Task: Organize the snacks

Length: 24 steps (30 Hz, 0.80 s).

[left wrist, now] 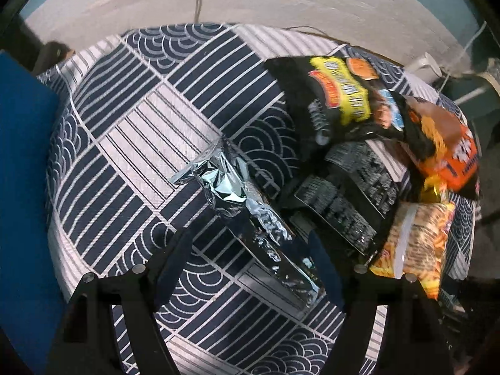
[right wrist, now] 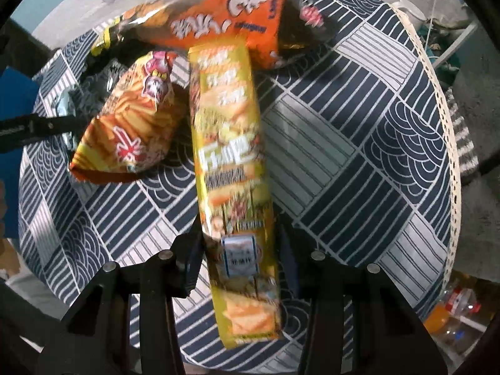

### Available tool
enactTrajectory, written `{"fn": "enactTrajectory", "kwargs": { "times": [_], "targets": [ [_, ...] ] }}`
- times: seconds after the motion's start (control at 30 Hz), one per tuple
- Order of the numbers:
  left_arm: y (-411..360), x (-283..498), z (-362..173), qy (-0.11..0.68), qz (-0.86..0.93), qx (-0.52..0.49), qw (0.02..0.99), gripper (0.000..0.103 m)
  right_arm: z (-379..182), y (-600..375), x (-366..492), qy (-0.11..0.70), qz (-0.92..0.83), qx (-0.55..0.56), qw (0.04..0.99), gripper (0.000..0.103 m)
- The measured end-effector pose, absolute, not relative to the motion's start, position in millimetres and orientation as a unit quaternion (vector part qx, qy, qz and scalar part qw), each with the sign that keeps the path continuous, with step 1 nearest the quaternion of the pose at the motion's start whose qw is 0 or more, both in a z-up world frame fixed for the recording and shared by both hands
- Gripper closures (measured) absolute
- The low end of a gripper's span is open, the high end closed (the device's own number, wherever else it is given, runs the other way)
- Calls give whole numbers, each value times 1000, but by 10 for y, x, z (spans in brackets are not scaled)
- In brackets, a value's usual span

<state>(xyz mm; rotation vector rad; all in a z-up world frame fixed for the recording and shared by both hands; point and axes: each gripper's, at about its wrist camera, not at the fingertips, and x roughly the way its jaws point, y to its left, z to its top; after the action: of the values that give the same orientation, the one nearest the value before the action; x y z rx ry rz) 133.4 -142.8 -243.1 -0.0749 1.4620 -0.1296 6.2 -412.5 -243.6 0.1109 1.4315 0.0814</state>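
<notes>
In the left wrist view my left gripper (left wrist: 250,250) is open, its fingers either side of a crinkled silver foil packet (left wrist: 247,212) lying on the patterned tablecloth (left wrist: 140,131). To its right lie a black and yellow bag (left wrist: 337,100), dark packets (left wrist: 353,193), an orange bag (left wrist: 443,143) and a yellow fries bag (left wrist: 412,237). In the right wrist view my right gripper (right wrist: 240,240) is shut on a long yellow cracker pack (right wrist: 231,162), held above the table. Beyond it are the fries bag (right wrist: 131,131) and the orange bag (right wrist: 225,22).
The round table (right wrist: 447,118) has a lace-trimmed edge at the right. A blue chair (left wrist: 25,162) stands at the table's left. The left gripper's finger (right wrist: 37,128) shows at the left of the right wrist view. Bottles (right wrist: 453,312) lie on the floor at lower right.
</notes>
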Motion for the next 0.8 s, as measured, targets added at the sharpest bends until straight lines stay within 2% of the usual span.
{"fn": "enactTrajectory", "kwargs": {
  "times": [0.1, 0.27, 0.33, 0.37, 0.4, 0.47, 0.67, 0.8],
  "targets": [
    [-1417, 1376, -2493, 670, -60, -40, 739, 22, -2489, -4104, 157, 650, 36, 49, 757, 54],
    [-1532, 1360, -2521, 661, -90, 6, 745, 23, -2527, -4039, 299, 642, 39, 29, 765, 56],
    [-1521, 1324, -2513, 657, -104, 12, 747, 30, -2557, -3934, 249, 643, 42, 23, 765, 69],
    [-1529, 1292, -2499, 655, -108, 14, 748, 39, -2582, -3889, 246, 642, 41, 19, 765, 69],
    [-1524, 1274, -2485, 655, -115, 12, 747, 54, -2582, -3873, 249, 642, 40, 15, 766, 70],
    [-1494, 1212, -2501, 663, -131, 10, 737, 62, -2581, -3854, 243, 643, 44, 13, 765, 71],
    [-1333, 993, -2505, 658, -134, 55, 739, 64, -2558, -3768, 236, 640, 47, 9, 767, 72],
    [-1202, 980, -2546, 660, -119, 47, 740, 62, -2522, -3724, 321, 636, 44, 23, 770, 69]
  ]
}}
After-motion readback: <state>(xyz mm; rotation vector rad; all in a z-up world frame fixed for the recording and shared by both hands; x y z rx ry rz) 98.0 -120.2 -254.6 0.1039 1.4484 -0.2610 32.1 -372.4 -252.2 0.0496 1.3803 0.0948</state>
